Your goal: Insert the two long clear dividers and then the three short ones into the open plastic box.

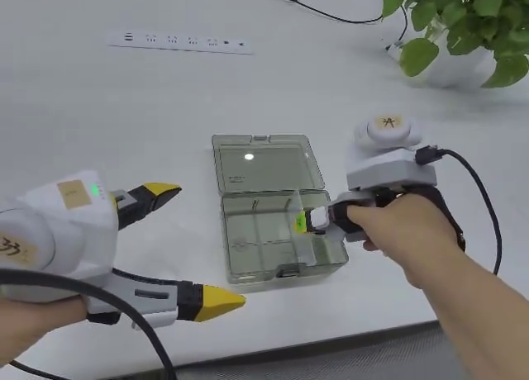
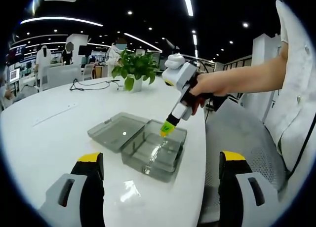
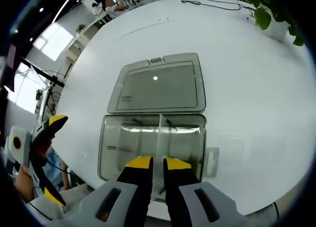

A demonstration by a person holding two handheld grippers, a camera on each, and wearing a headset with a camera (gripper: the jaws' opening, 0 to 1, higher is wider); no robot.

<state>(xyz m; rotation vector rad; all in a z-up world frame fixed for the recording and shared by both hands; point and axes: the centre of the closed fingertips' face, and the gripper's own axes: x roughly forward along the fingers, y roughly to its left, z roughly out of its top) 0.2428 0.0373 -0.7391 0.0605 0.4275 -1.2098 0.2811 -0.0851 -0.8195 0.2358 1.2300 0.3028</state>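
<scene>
The open clear grey plastic box lies mid-table with its lid folded flat behind it. My right gripper reaches into the base from the right, shut on a clear divider that stands upright and runs front to back. In the right gripper view its jaws pinch that divider over the middle of the box. My left gripper hangs open left of the box with nothing in it. From the left gripper view, its own gripper faces the box and the right gripper.
A small clear flat piece lies on the table right of the box. A white power strip sits at the back left. A potted plant and black cables are at the back right. The table's front edge is close.
</scene>
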